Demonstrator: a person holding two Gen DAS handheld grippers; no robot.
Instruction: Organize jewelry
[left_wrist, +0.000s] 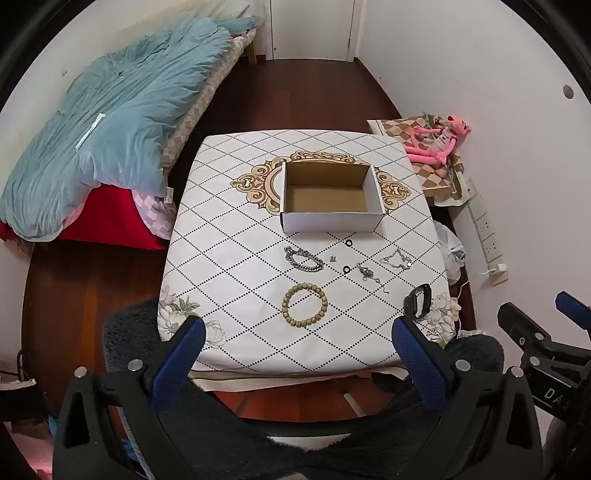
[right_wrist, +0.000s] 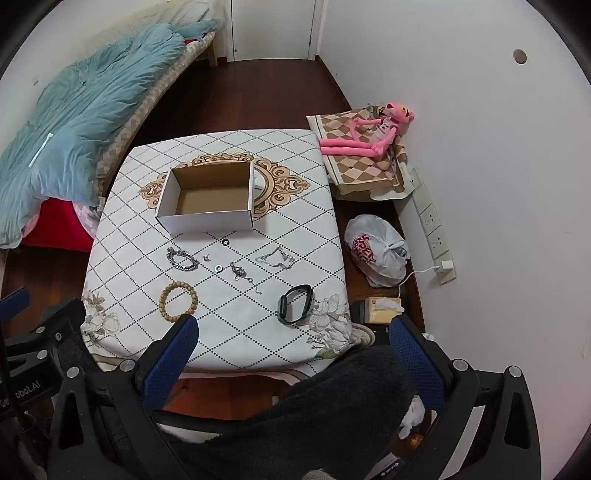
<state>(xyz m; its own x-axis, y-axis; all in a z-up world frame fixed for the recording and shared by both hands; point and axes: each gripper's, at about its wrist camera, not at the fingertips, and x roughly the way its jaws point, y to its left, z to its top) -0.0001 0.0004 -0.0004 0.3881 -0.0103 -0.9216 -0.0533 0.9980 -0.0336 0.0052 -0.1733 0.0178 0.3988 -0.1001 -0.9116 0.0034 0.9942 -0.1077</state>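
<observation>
An empty open cardboard box (left_wrist: 328, 199) (right_wrist: 208, 201) stands mid-table. In front of it lie a wooden bead bracelet (left_wrist: 304, 308) (right_wrist: 178, 302), a heavy silver chain bracelet (left_wrist: 303, 259) (right_wrist: 182, 259), a thin silver chain (left_wrist: 397, 259) (right_wrist: 275, 258), a silver charm chain (left_wrist: 367, 274) (right_wrist: 242, 275), two small black rings (left_wrist: 348, 242) (left_wrist: 346, 269), a small stud (left_wrist: 333, 257) and a black wristband (left_wrist: 419, 301) (right_wrist: 295, 304). My left gripper (left_wrist: 299, 347) is open and empty above the table's near edge. My right gripper (right_wrist: 295, 350) is open and empty, near the table's front right corner.
The table (left_wrist: 221, 266) has a white diamond-pattern cloth. A bed with a blue quilt (left_wrist: 110, 129) is at left. A pink plush toy (right_wrist: 369, 136) lies on a checked cloth at right, with a plastic bag (right_wrist: 376, 251), tissue box (right_wrist: 382, 310) and power strip (right_wrist: 432, 229) on the floor.
</observation>
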